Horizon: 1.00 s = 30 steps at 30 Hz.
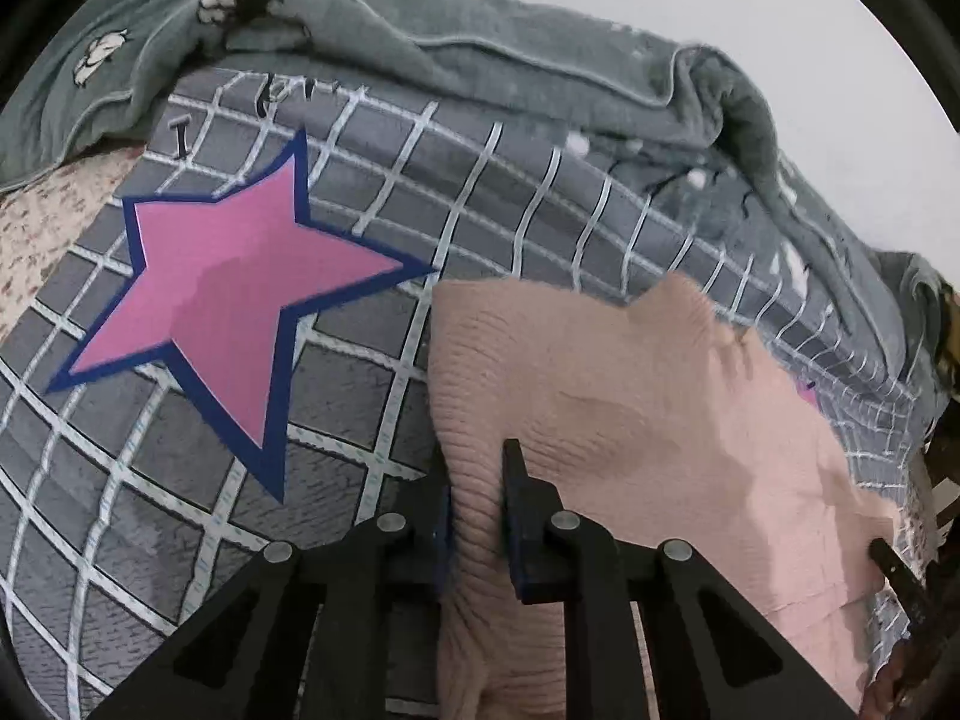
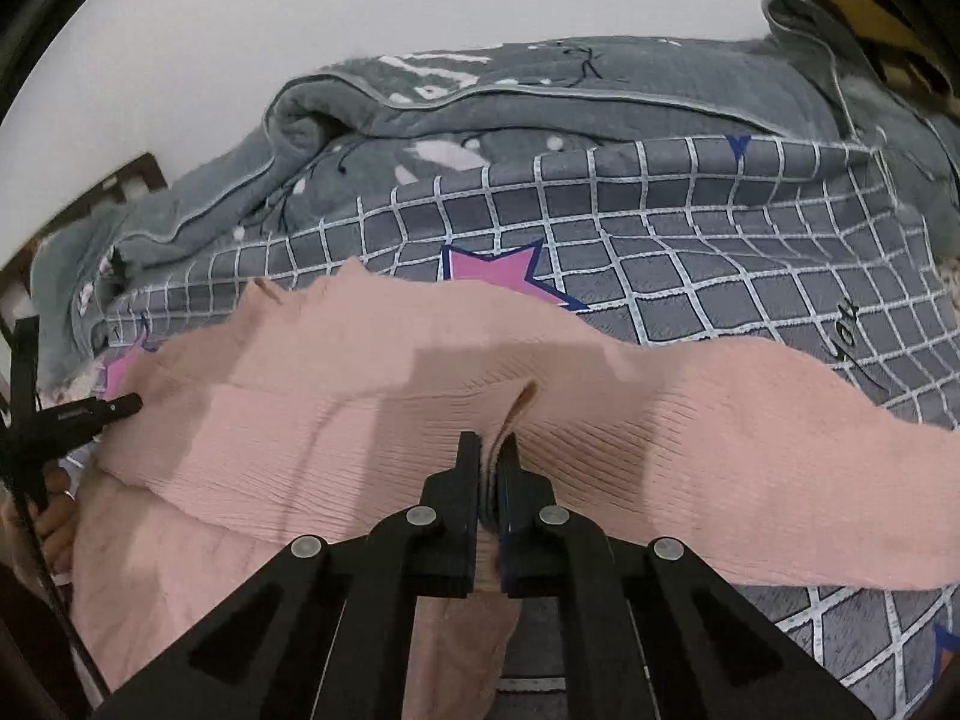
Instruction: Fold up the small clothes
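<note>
A pink ribbed knit garment (image 1: pixel 630 408) lies on a grey checked bedspread (image 1: pixel 372 396). My left gripper (image 1: pixel 477 468) has its jaws a small way apart with a fold of the garment's left edge between them; the left finger is partly hidden under the cloth. In the right wrist view the garment (image 2: pixel 372 396) spreads across the bed. My right gripper (image 2: pixel 493 450) is shut on a pinched ridge of the pink cloth. The other gripper's finger (image 2: pixel 114 407) touches the garment's left edge there.
A large pink star with blue border (image 1: pixel 228 300) is printed on the bedspread. A rumpled grey-green blanket (image 1: pixel 480 60) is heaped along the far side against a white wall (image 2: pixel 420 0). A wooden bed frame (image 2: pixel 120 180) shows at the left.
</note>
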### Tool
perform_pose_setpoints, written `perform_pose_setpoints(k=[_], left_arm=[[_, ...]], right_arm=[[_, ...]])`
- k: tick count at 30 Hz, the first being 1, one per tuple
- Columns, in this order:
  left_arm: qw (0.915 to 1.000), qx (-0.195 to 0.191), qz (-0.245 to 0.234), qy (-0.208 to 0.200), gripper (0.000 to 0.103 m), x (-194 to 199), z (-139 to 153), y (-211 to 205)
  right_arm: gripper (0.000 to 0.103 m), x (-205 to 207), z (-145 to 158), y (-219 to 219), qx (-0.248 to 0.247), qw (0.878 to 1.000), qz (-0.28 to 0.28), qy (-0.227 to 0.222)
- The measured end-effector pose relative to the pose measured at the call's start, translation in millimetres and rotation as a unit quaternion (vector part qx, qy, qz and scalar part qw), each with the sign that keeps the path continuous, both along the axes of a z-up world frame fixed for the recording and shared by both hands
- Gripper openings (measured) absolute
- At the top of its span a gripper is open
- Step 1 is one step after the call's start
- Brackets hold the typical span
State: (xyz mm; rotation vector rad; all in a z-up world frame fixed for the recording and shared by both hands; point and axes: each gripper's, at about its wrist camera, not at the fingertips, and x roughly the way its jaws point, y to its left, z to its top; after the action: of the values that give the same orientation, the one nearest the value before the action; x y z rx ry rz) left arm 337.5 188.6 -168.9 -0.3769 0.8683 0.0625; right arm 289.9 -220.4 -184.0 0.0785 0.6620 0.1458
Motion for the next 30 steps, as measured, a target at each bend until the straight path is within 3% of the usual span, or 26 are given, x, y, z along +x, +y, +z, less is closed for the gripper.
perform_pose_setpoints(k=[2, 4, 6, 7, 10, 14, 18, 23, 26, 28, 30], left_arm=[[0.9998, 0.019, 0.003, 0.000, 0.024, -1, 3, -5], [0.9994, 0.035, 0.007, 0.002, 0.032, -3, 7, -7], [0.9985, 0.052, 0.012, 0.005, 0.040, -7, 10, -8], [0.9984, 0.054, 0.012, 0.006, 0.040, -10, 11, -8], [0.9987, 0.050, 0.006, 0.001, 0.040, -21, 18, -10], [0.9971, 0.074, -0.004, -0.020, 0.040, -40, 29, -27], [0.9941, 0.102, -0.009, 0.036, 0.040, -40, 8, -44], [0.9946, 0.100, 0.016, 0.022, 0.040, -48, 19, -45], [0.9936, 0.110, 0.020, 0.012, 0.040, -46, 36, -55], [0.9918, 0.127, 0.016, 0.002, 0.044, -43, 48, -67], [0.9903, 0.138, 0.015, -0.012, 0.059, -41, 59, -79]], right_arm=[[0.007, 12, -14, 2, -0.020, 0.999, -0.010, 0.039], [0.011, 11, -16, -3, -0.016, 0.999, -0.012, 0.046], [0.025, 5, -11, -7, -0.024, 0.999, -0.018, 0.039], [0.031, 0, -8, -9, -0.036, 0.999, -0.025, 0.031], [0.032, -19, -4, -19, -0.058, 0.998, -0.027, 0.014], [0.037, -47, -1, -48, -0.069, 0.996, -0.048, 0.007], [0.037, -79, 1, -92, -0.047, 0.995, -0.082, 0.009], [0.038, -114, 0, -146, -0.032, 0.991, -0.131, 0.007], [0.047, -128, -3, -178, -0.017, 0.986, -0.163, 0.001], [0.050, -135, -7, -202, 0.007, 0.982, -0.187, -0.004], [0.052, -137, -10, -224, 0.040, 0.979, -0.200, -0.007]])
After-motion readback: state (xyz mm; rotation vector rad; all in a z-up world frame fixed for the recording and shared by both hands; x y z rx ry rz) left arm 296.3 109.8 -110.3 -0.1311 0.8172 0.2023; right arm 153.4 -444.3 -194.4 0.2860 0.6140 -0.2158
